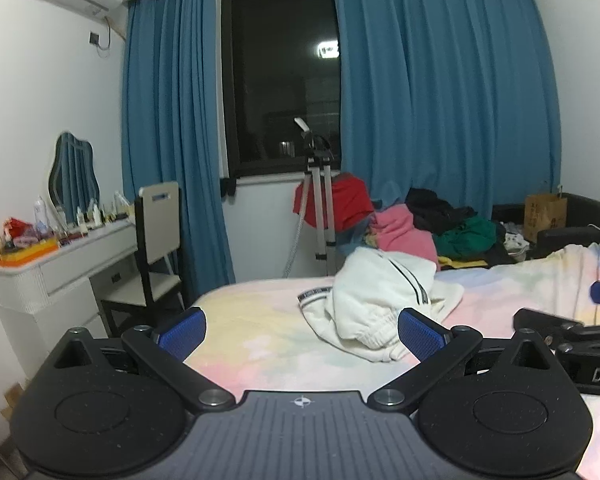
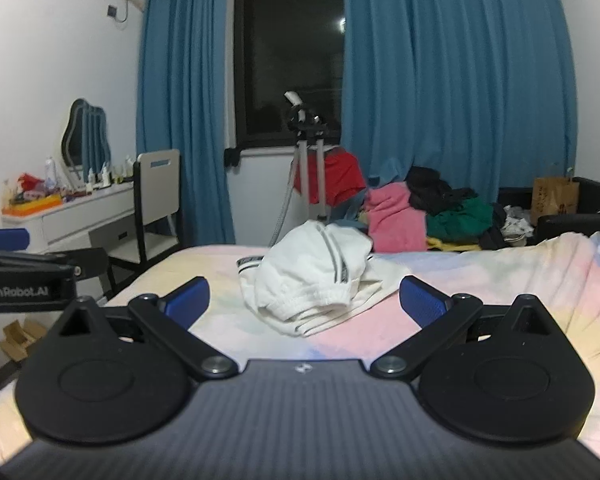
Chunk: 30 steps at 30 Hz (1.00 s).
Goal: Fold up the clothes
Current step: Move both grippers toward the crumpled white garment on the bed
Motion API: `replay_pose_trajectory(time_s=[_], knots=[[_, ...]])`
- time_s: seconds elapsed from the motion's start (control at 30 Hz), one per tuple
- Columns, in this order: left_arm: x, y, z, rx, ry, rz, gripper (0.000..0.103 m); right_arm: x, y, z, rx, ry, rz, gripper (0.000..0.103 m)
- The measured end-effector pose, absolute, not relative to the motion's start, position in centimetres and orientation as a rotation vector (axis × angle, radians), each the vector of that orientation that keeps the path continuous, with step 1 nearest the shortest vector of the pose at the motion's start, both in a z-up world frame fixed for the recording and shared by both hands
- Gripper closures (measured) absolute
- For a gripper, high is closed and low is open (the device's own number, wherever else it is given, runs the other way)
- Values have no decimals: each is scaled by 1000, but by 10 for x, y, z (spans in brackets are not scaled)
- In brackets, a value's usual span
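A crumpled white garment [image 1: 380, 300] with dark stripe trim lies heaped on the pastel bed [image 1: 260, 344]. In the left wrist view my left gripper [image 1: 300, 330] hovers just short of it, open, blue pads spread wide with nothing between them. The heap sits ahead and slightly right. In the right wrist view the same white garment [image 2: 316, 276] lies straight ahead of my right gripper [image 2: 304, 300], which is open and empty too. The right gripper's body [image 1: 580, 344] shows at the right edge of the left view; the left gripper's body [image 2: 24, 276] shows at the left edge of the right view.
Beyond the bed's far edge are a tripod [image 1: 320, 204] and a pile of red, pink, green and black clothes [image 1: 420, 220]. A white dresser [image 1: 60, 264] and a chair [image 1: 156, 248] stand left. Blue curtains [image 1: 440, 80] frame a dark window. A black sofa with a paper bag [image 1: 544, 216] sits far right.
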<state>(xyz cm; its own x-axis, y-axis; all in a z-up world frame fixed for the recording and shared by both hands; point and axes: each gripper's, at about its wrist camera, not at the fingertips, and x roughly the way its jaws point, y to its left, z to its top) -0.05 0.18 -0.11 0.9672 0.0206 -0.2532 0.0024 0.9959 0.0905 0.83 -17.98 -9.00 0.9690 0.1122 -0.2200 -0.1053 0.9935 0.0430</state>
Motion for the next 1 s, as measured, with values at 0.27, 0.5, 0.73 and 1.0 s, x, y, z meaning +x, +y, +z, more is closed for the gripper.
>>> replay_pose_trajectory(time_s=[0.27,0.5,0.73,1.0], knots=[[-2,9,-5,62,280,-2,0,22,-186,-101,91,251,143,0],[21,13,-42,81,250,-41,0,40,-190,-125,118,244,176,0],[30,21,-63,42,245,-18,0,57,-210,-147,206,256,164,0],[52,26,-89,37,280,-12,0,78,-229,-178,219,254,130,2]])
